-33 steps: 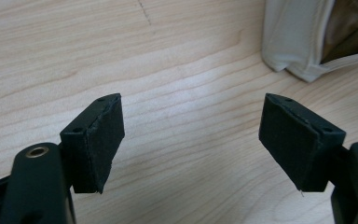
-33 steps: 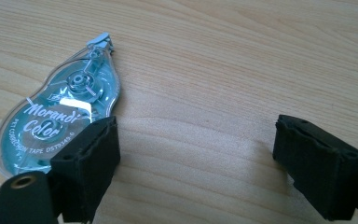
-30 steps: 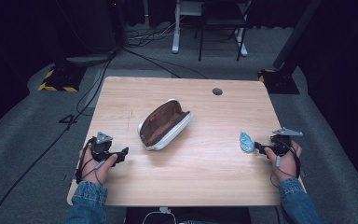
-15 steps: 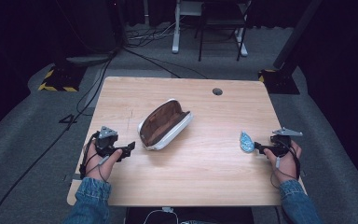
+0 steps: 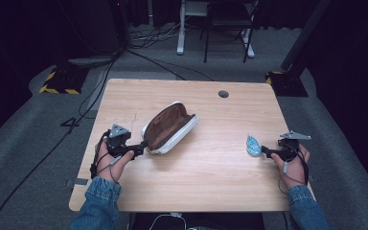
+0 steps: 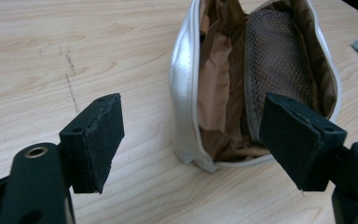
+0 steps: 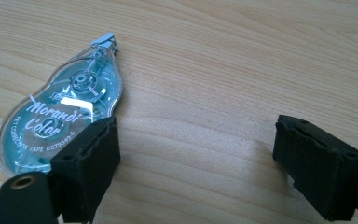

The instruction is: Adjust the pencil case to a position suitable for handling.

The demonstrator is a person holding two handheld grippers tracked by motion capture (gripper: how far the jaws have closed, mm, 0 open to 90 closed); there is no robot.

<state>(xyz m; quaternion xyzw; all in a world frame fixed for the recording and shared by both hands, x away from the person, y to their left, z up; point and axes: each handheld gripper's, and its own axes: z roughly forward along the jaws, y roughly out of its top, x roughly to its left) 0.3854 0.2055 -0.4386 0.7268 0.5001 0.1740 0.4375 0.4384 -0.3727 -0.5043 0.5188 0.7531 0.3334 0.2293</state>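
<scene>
Soft pouch [image 5: 169, 127] mid-table: I take its near rim with wide left gripper [image 6: 191, 140]; right gripper [image 7: 196, 154], wide, by probably light, slippery tape dispenser [image 7: 60, 123].

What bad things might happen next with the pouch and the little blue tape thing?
The left gripper, jaws wide open, sits right at the end of the soft open pouch; it might push the pouch away instead of catching its edge. The right gripper has the correction tape beside one jaw, not between them, so closing could nudge it away.
</scene>
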